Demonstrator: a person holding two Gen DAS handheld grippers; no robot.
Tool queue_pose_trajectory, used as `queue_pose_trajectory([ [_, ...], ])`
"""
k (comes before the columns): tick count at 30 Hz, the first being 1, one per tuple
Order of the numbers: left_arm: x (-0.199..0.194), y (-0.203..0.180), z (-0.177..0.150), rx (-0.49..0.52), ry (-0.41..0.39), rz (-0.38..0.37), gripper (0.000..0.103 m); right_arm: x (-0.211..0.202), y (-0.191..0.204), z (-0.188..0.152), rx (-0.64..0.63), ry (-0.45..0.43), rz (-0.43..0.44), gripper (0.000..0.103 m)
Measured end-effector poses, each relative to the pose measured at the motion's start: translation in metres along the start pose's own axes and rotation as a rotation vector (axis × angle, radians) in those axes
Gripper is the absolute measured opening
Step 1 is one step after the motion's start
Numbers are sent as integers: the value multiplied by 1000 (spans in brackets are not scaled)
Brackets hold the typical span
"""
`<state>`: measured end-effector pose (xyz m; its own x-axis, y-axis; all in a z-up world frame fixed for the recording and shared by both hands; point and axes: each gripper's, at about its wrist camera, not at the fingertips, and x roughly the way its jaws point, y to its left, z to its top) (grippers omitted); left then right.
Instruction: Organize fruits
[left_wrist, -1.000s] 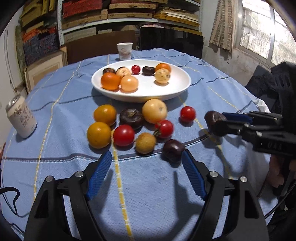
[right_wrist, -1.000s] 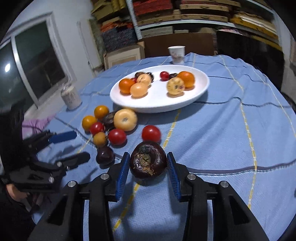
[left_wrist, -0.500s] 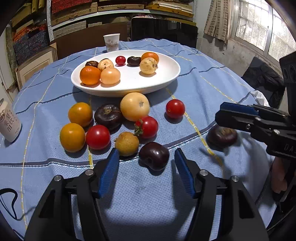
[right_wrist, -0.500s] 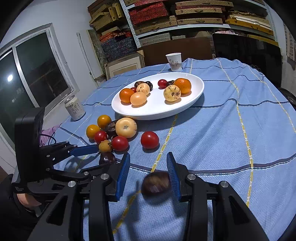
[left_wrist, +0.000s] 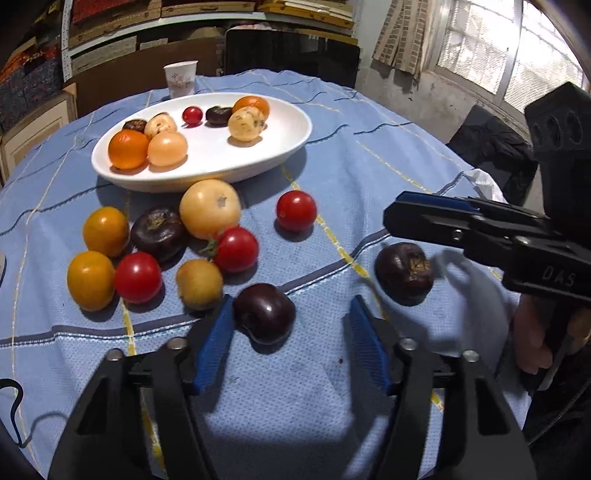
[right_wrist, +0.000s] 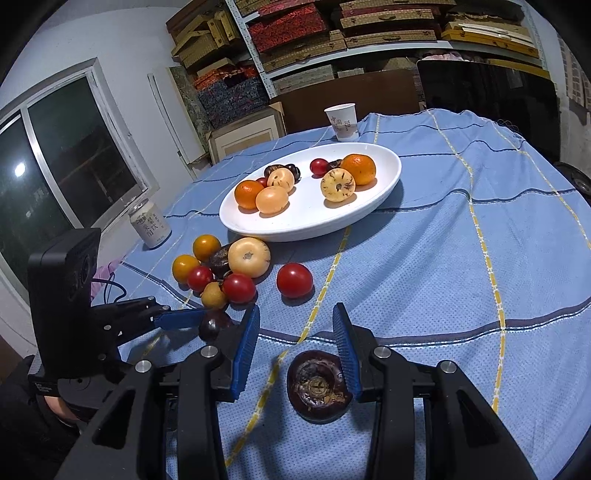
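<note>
Your left gripper (left_wrist: 291, 332) sits low in the left wrist view, its jaws having just been closing yet still apart, with the glossy dark plum (left_wrist: 264, 312) between them, touching the left pad and clear of the right one. Your right gripper (right_wrist: 295, 343) stands apart too; the wrinkled dark fruit (right_wrist: 318, 389) lies on the blue tablecloth (right_wrist: 461, 277) beneath it (released, it seems). The white plate (left_wrist: 280, 147) holds fruit at upper left, with the loose fruits (left_wrist: 162, 243) clustered just below it.
</note>
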<state>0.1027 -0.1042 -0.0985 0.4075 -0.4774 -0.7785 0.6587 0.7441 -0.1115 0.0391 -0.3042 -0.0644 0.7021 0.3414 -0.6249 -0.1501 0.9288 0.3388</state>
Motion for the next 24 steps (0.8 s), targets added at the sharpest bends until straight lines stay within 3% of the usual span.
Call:
queue_pose_trajectory([
  [2, -2, -1, 0, 8, -12, -9, 39, -1, 0, -1, -5, 0, -13, 41],
  [6, 3, 4, 0, -20, 15, -14, 36, -8, 3, -4, -54, 22, -71, 42],
  [7, 4, 5, 0, -22, 20, -12, 37, -10, 3, -5, -71, 40, -83, 43],
  [9, 6, 0, 1, -5, 23, -14, 53, -13, 4, -9, -105, 73, -89, 44],
  [11, 8, -6, 2, 23, 27, 7, 62, -19, 7, -15, -141, 80, -105, 48],
  [13, 10, -9, 2, 37, 31, 25, 63, -22, 9, -21, -159, 92, -108, 48],
  [14, 10, -9, 2, 37, 31, 30, 60, -22, 9, -23, -163, 94, -105, 48],
  [17, 7, -1, 3, 2, 17, 28, 30, -22, 7, -28, -155, 98, -101, 48],
  [24, -17, -5, -1, 9, -65, 62, 30, -28, 8, -30, -162, 88, -110, 48],
])
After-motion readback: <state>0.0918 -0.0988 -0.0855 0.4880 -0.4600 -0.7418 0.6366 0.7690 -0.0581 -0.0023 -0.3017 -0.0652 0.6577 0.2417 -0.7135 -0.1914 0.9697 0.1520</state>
